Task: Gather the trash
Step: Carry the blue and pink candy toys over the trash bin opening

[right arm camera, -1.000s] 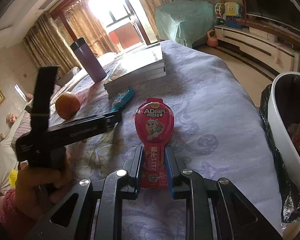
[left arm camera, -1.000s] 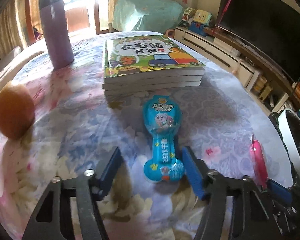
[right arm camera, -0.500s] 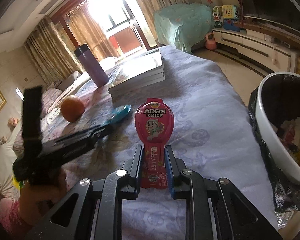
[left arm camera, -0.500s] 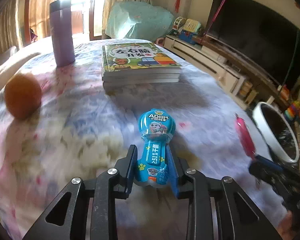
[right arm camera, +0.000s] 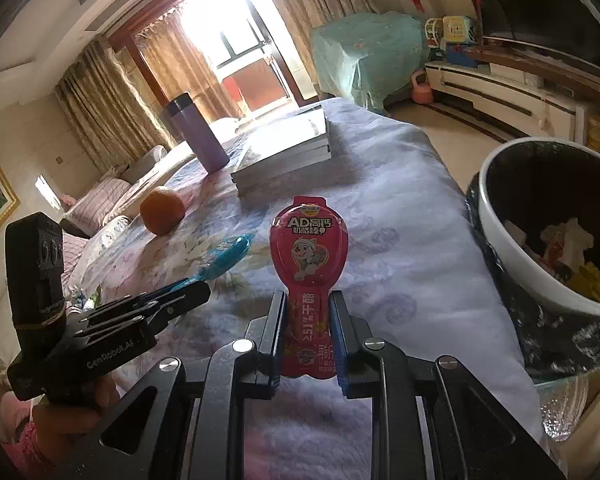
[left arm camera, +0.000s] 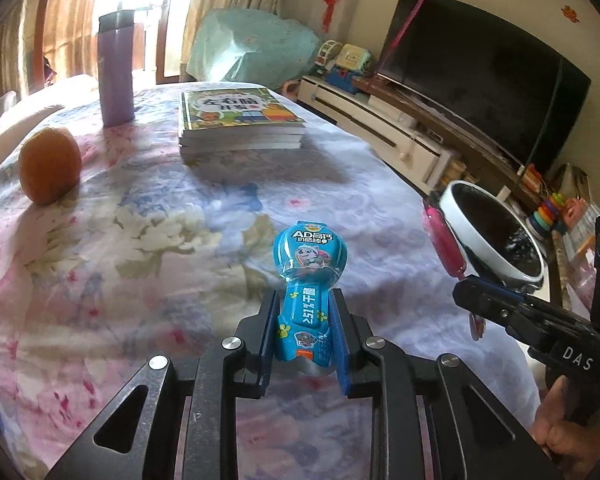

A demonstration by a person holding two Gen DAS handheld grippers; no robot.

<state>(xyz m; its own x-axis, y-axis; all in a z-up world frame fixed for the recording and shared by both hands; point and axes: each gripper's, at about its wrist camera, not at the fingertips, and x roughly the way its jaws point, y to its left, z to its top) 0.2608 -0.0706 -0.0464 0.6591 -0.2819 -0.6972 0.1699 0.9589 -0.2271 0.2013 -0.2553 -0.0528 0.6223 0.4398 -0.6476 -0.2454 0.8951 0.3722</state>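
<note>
Left wrist view: left gripper (left arm camera: 305, 322) has just been closing, pads now pinch the narrow stem of the blue wrapper (left arm camera: 308, 280), held above the floral cloth (left arm camera: 140, 240). White bin (left arm camera: 496, 232) is to the right, beside the table.

Right wrist view: right gripper (right arm camera: 306, 320) nearly closed, clamps the pink wrapper (right arm camera: 308, 264) by its stem, near the bin w/ trash inside.

I see a sunlit window (right arm camera: 228, 44) with brown curtains (right arm camera: 100, 108), and a dark television (left arm camera: 480, 76) above a white cabinet (left arm camera: 384, 128).
</note>
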